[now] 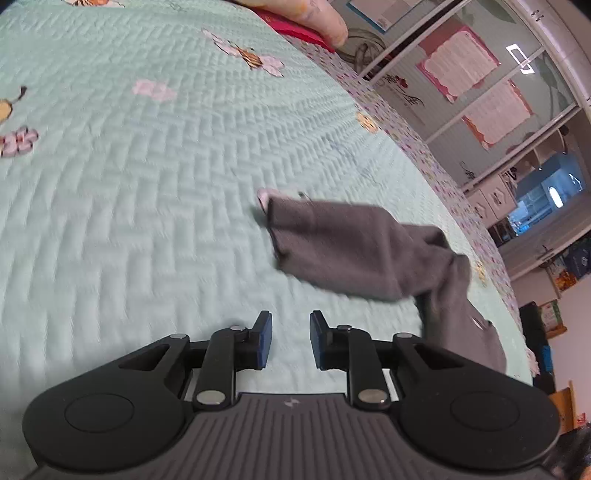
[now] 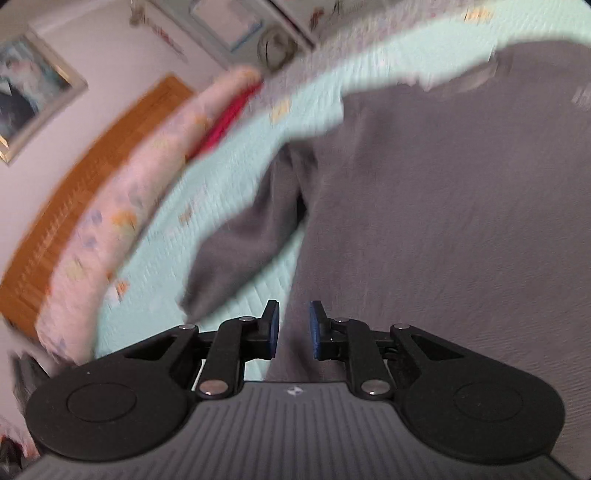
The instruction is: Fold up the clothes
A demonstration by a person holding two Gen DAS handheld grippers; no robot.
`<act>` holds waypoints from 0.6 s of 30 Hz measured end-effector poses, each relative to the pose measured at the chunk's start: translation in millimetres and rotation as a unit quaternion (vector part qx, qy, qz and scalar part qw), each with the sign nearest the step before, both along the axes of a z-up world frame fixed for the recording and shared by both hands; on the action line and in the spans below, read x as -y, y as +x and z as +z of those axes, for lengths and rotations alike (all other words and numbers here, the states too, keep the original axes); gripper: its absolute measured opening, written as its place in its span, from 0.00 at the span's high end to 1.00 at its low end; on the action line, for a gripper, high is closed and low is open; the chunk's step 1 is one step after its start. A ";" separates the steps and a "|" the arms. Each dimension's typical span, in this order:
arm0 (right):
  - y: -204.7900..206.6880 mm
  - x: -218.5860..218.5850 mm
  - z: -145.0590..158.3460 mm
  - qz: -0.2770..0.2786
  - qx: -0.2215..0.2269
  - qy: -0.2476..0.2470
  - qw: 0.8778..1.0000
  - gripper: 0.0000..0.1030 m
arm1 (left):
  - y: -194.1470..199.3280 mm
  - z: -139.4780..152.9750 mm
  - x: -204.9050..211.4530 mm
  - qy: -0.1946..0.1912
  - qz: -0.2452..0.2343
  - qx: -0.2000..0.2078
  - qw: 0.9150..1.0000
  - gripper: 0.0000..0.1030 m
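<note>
Mint quilted bed (image 1: 147,203): we count one grey sweater (image 2: 461,221); no legible writing. Left tool (image 1: 291,339) and right tool (image 2: 294,330) both apart, empty.

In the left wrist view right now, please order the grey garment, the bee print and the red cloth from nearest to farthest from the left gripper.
1. Grey garment, just ahead, to the right.
2. Bee print, mid-bedspread, farther up.
3. Red cloth, at the far edge, under a pillow.
</note>
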State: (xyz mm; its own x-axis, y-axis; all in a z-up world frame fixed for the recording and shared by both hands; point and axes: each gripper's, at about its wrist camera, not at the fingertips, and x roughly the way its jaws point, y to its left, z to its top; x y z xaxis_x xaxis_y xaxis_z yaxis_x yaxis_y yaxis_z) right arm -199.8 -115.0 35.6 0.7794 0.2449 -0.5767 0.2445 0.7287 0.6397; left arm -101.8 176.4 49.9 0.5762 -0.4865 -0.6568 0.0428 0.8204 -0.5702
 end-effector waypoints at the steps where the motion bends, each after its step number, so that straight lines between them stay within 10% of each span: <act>1: 1.1 -5.6 -12.8 0.003 -0.011 0.001 1.000 0.91 | 5.8 0.3 -1.9 0.006 0.003 0.004 1.000 0.78; 9: -13.5 -4.8 2.8 0.013 0.019 0.006 1.000 0.93 | 55.6 1.1 -1.1 0.064 0.009 0.030 0.997 0.61; 12: -10.8 -2.6 -7.1 0.013 0.021 0.002 1.000 0.77 | 71.2 1.4 8.6 0.084 0.006 0.058 0.995 0.60; 18: -13.2 10.0 -44.6 -0.002 0.056 0.029 0.998 1.00 | 84.1 -4.1 28.1 0.139 -0.048 0.123 0.981 0.54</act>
State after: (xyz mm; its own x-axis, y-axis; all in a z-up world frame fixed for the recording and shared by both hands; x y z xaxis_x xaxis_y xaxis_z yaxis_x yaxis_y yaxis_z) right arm -213.0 -125.0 -9.0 0.8389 0.2724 -0.4712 0.1720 0.6887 0.7043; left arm -17.7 148.3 45.8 0.6950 -0.3679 -0.6178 0.2355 0.9283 -0.2879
